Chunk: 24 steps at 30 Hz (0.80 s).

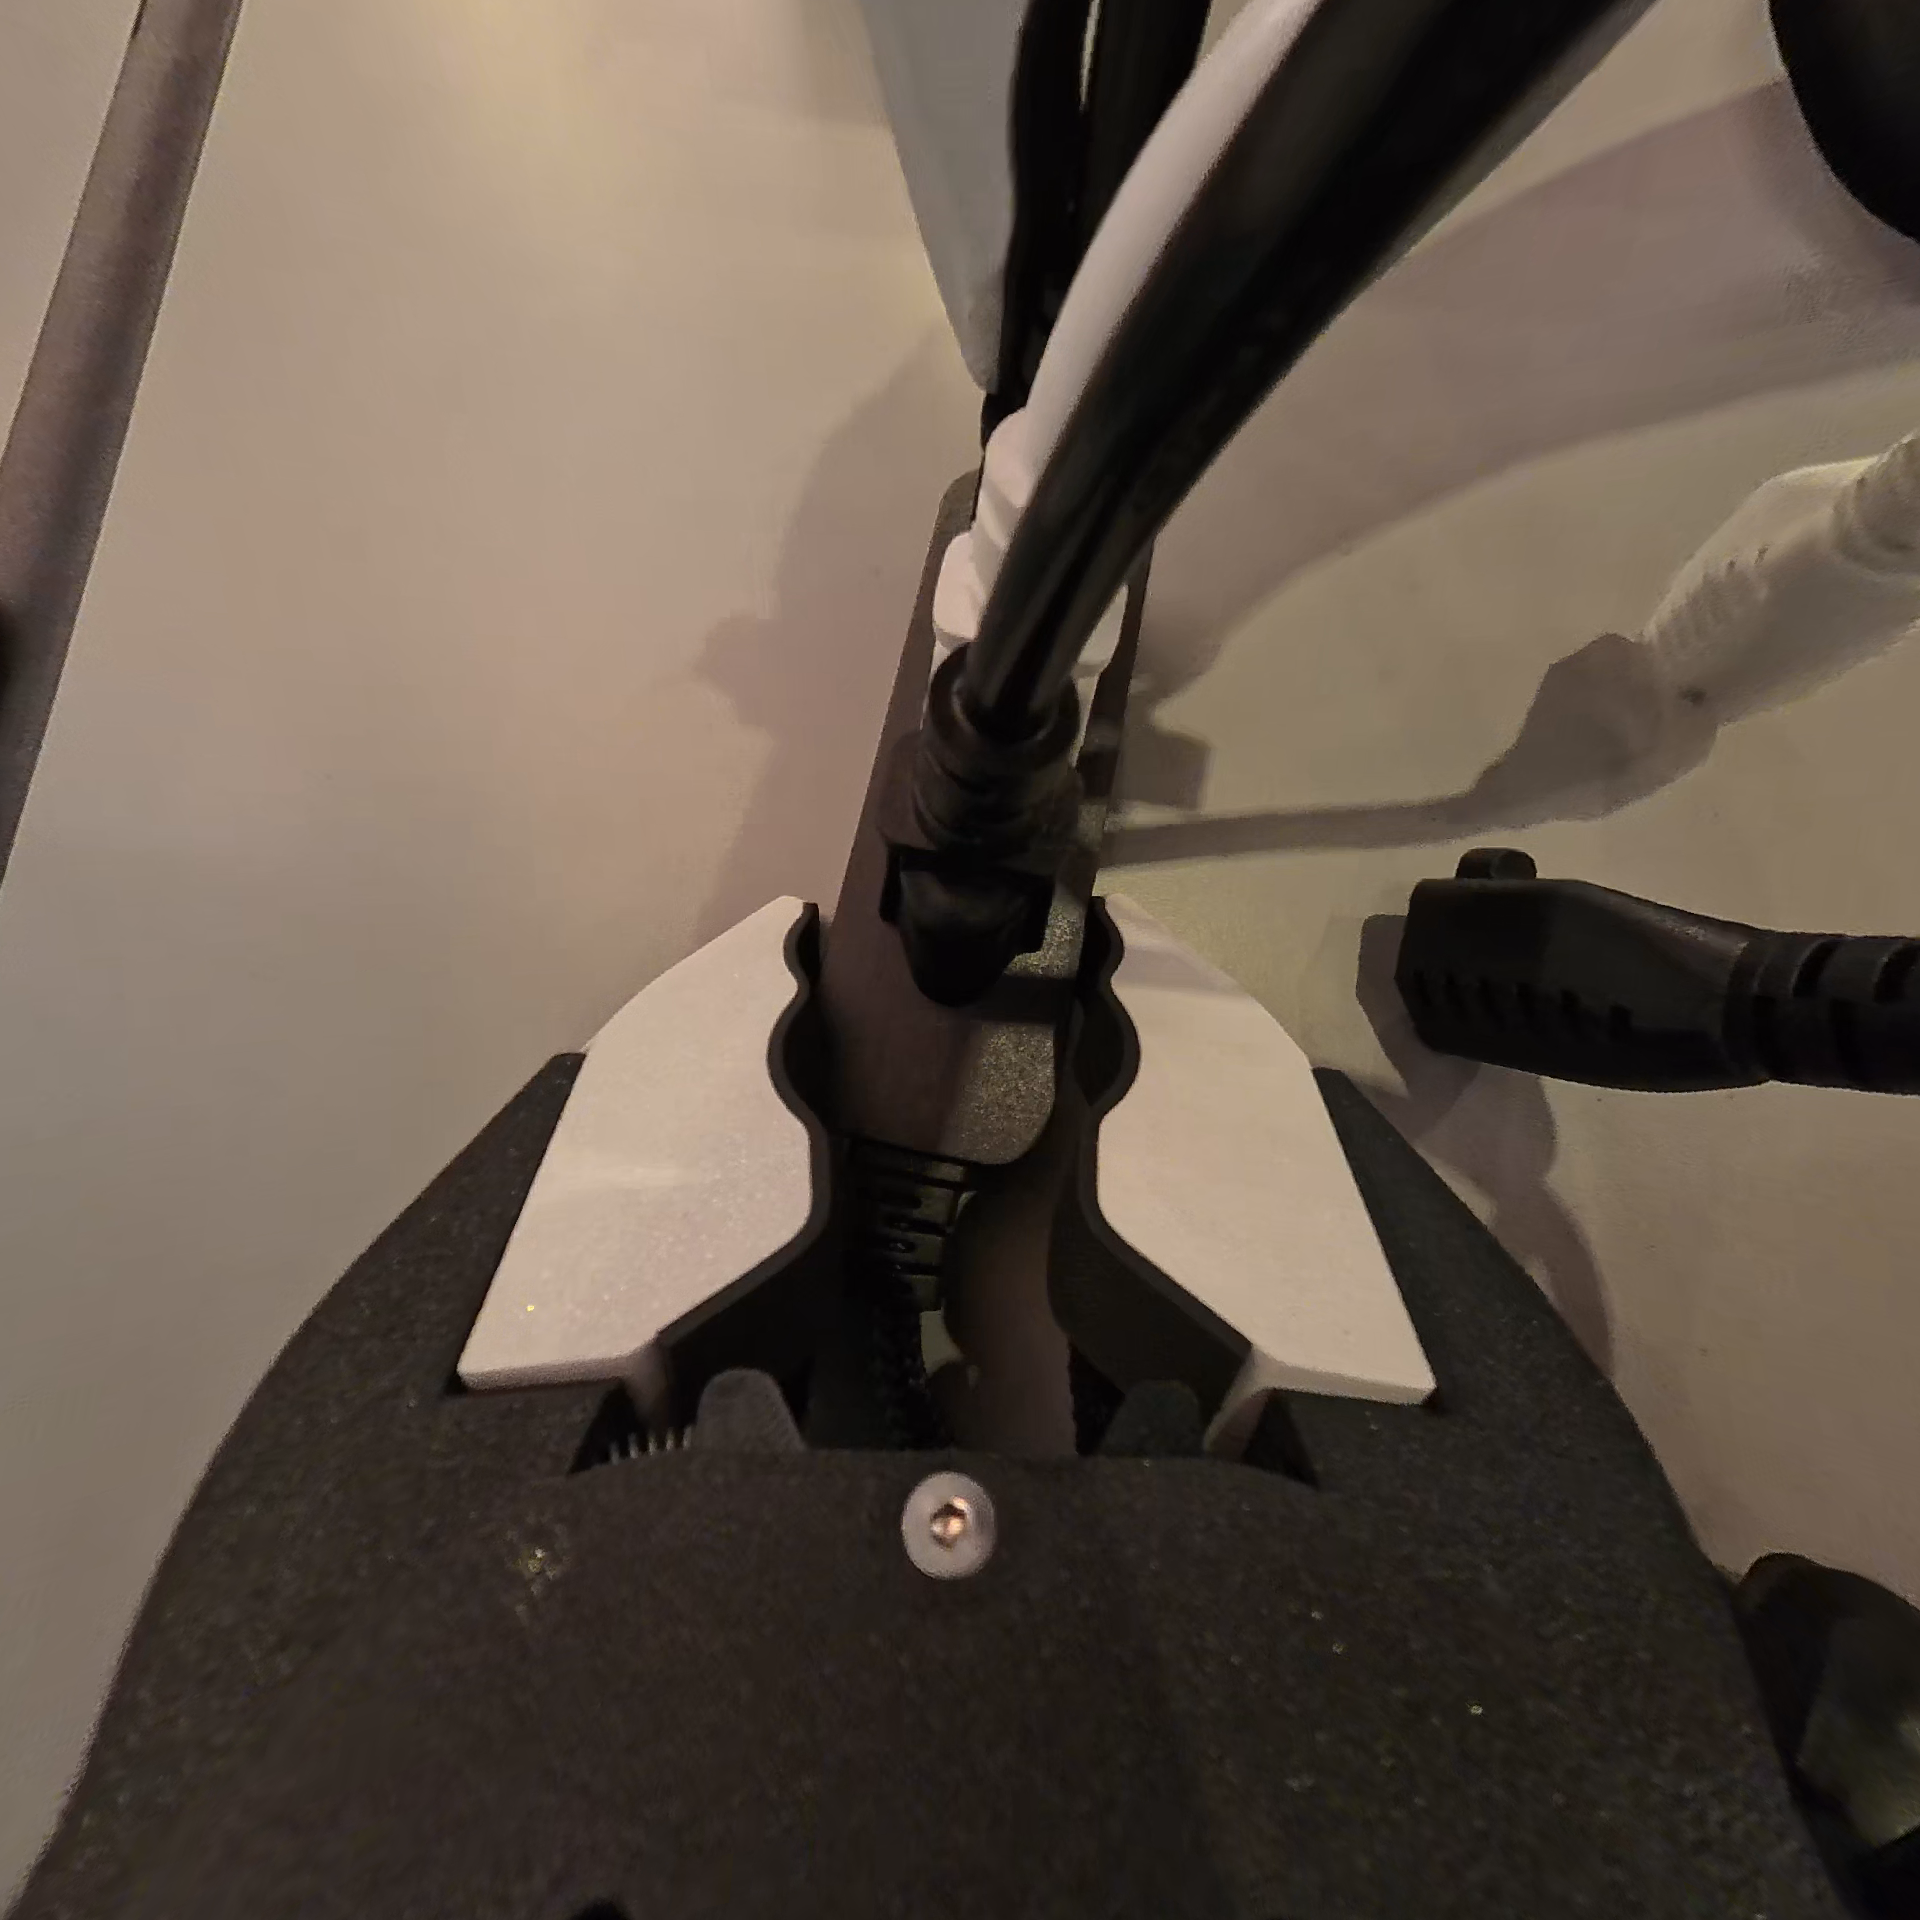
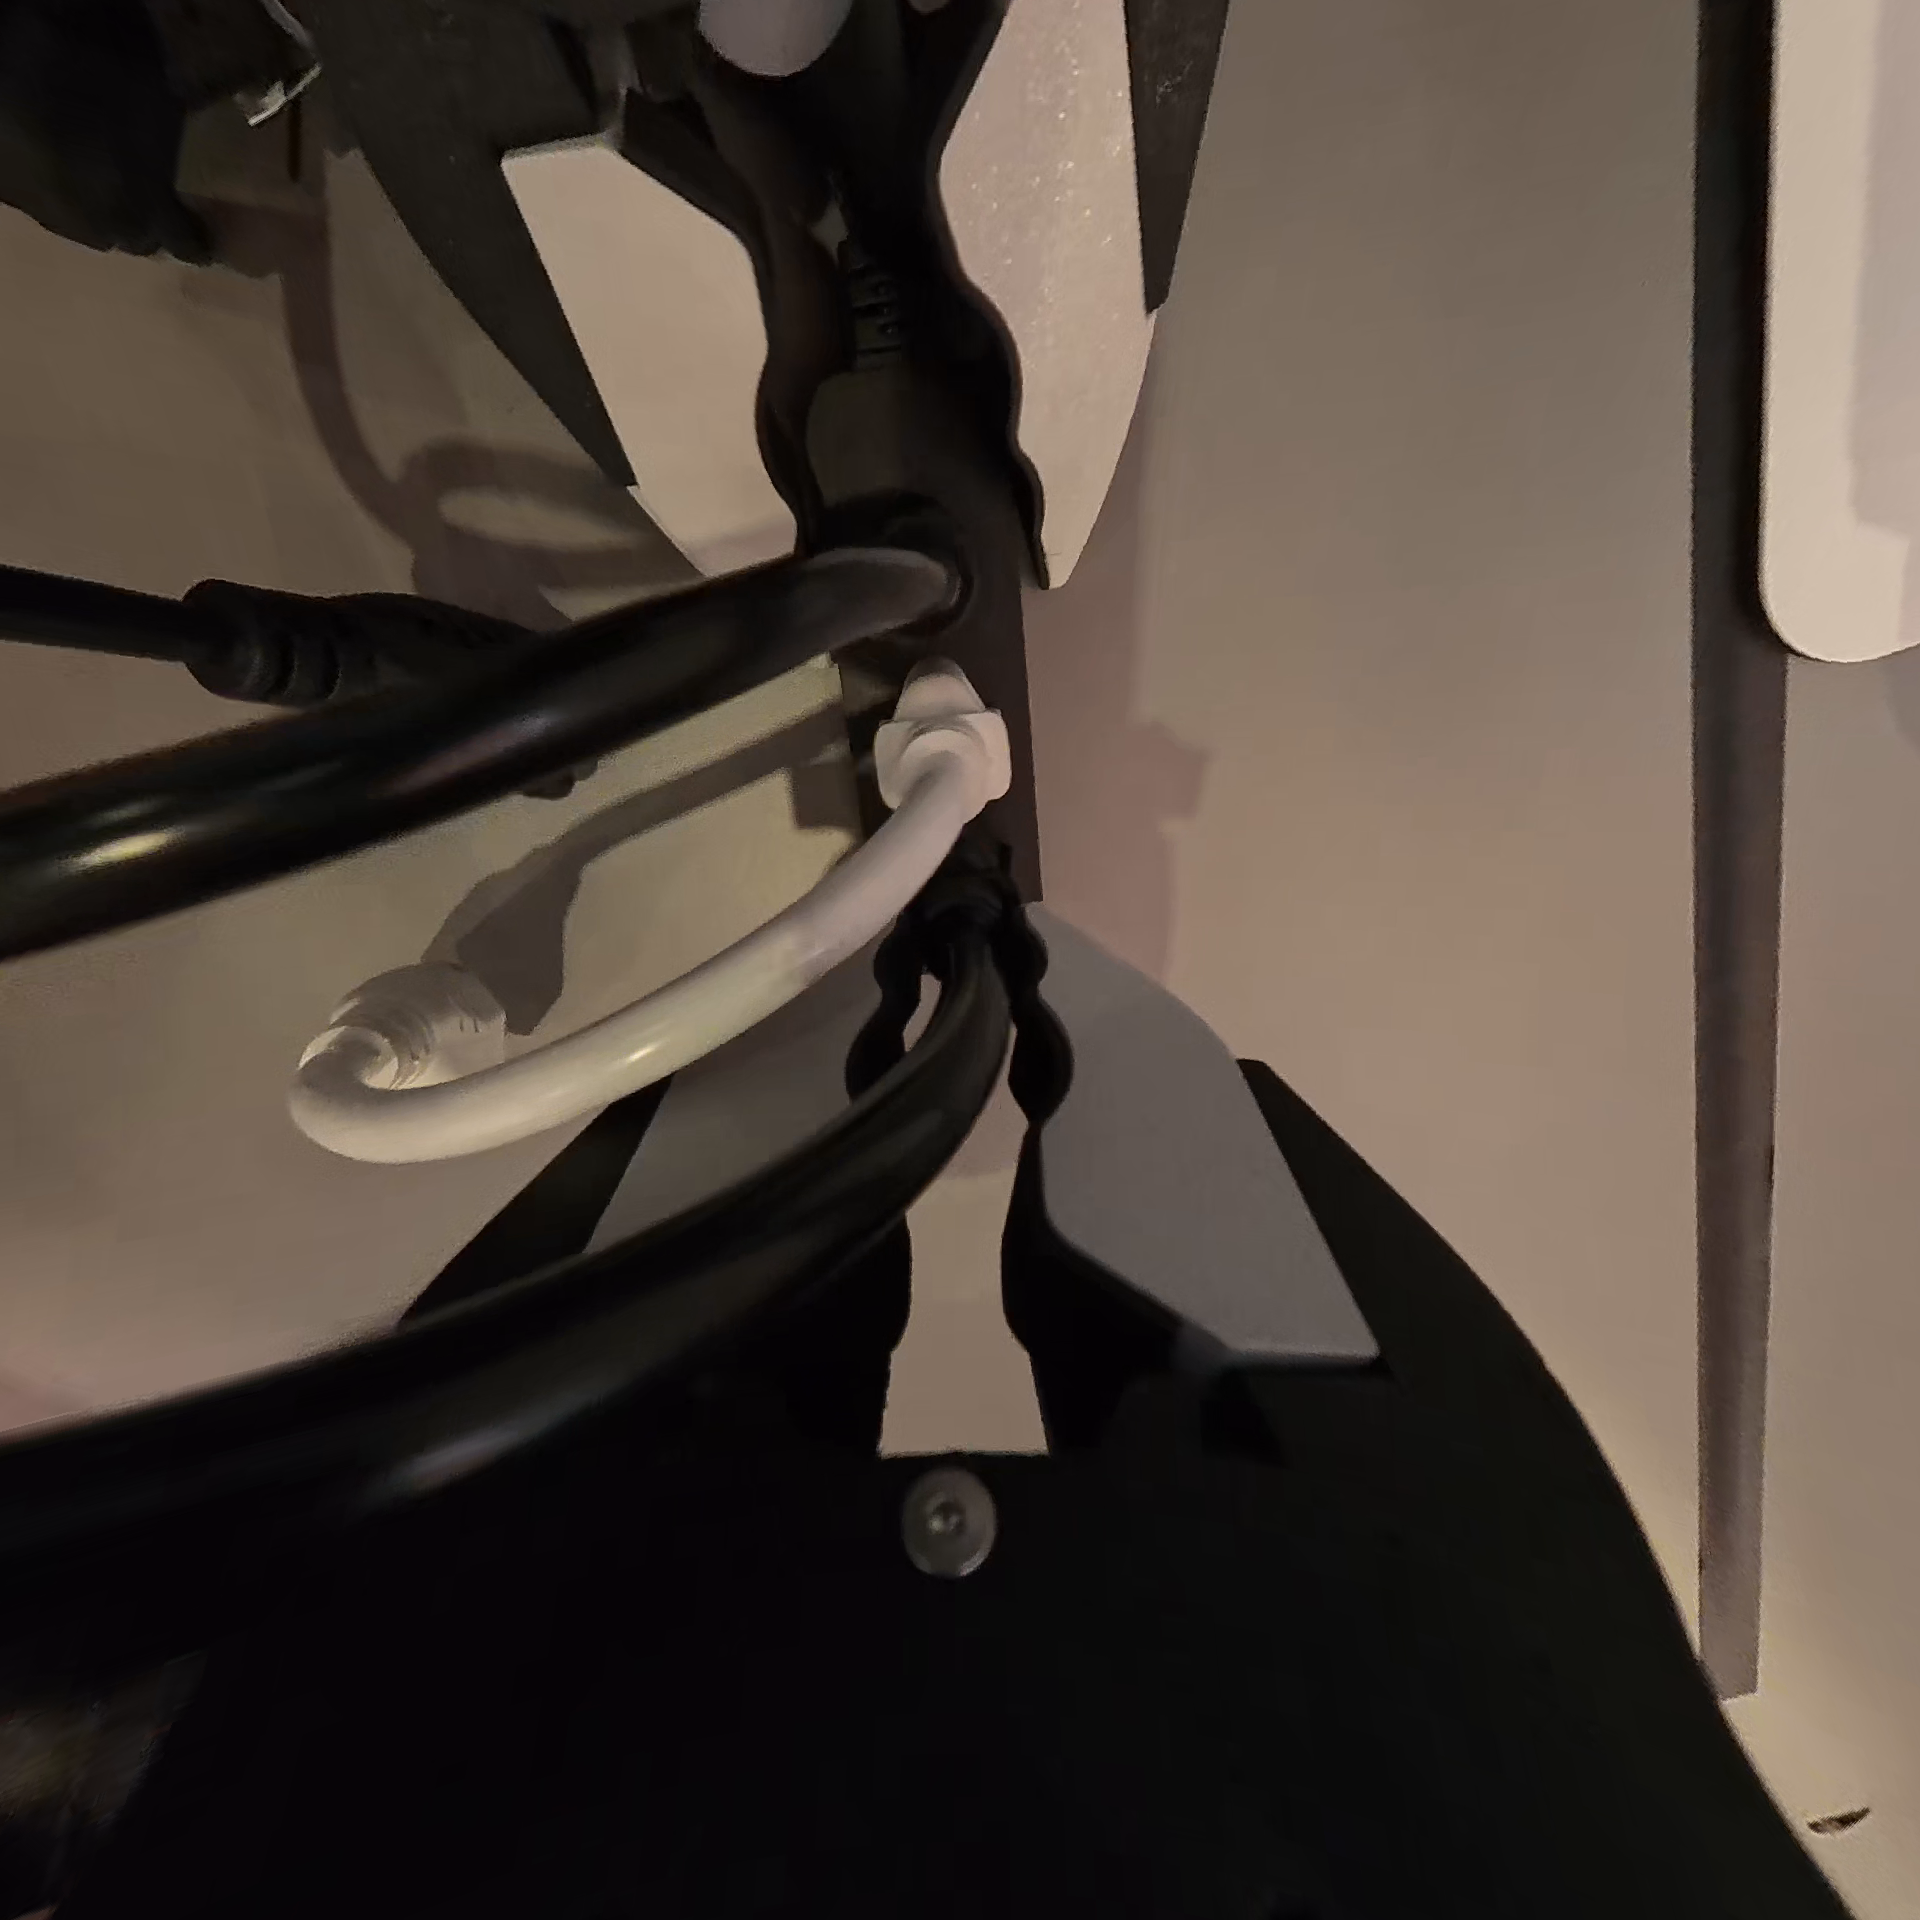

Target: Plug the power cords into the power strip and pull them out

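A: Left tool (image 1: 951,997) clamped on near end of dark power strip (image 1: 914,997); black plug (image 1: 977,800), white plug (image 1: 987,520) seated.

B: Right tool (image 2: 961,997) pinching far black plug (image 2: 971,883), probably. Pull straight out next.

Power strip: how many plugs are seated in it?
3 in the power strip: black plug at its near end, white plug in the middle, second black plug at the far end. Loose black plug and loose white plug lie beside it. Cords may hide more.
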Each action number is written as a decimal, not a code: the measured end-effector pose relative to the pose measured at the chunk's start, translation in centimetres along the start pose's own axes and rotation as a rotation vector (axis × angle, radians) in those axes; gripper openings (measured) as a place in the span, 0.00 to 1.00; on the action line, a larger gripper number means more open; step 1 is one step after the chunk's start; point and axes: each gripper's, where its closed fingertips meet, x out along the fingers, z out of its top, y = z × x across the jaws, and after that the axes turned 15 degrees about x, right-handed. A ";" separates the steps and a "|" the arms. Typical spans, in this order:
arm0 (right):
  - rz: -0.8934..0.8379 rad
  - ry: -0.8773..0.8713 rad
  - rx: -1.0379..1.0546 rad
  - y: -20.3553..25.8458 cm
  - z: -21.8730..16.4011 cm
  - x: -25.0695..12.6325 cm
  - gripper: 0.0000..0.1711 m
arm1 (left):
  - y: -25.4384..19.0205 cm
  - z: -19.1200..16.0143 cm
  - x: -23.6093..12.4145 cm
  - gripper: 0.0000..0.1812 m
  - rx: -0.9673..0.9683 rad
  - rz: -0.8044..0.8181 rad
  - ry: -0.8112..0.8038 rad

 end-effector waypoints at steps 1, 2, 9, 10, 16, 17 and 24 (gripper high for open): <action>-0.005 -0.029 0.002 0.0 0.0 0.0 0.09 | 0.0 0.0 0.0 0.26 -0.001 0.001 0.000; 0.004 -0.062 0.011 0.1 0.0 0.0 0.09 | 0.0 0.0 0.0 0.26 -0.003 0.003 0.000; 0.036 -0.094 -0.003 0.0 0.1 -0.1 0.09 | 0.0 0.0 0.0 0.26 -0.003 0.004 0.003; 0.043 -0.103 0.002 0.0 0.1 -0.1 0.09 | 0.0 0.0 0.0 0.26 -0.004 0.004 0.003; -0.018 -0.248 -0.083 -0.6 0.3 -0.4 0.13 | 0.0 0.0 0.0 0.26 -0.007 0.008 0.005; -0.055 -0.294 -0.090 -1.1 0.3 -0.7 0.18 | 0.0 0.0 0.0 0.26 -0.008 0.009 0.006; -0.018 -0.490 -0.121 -2.8 -1.7 -0.3 0.30 | 1.3 -0.3 0.1 0.26 -0.080 0.083 0.025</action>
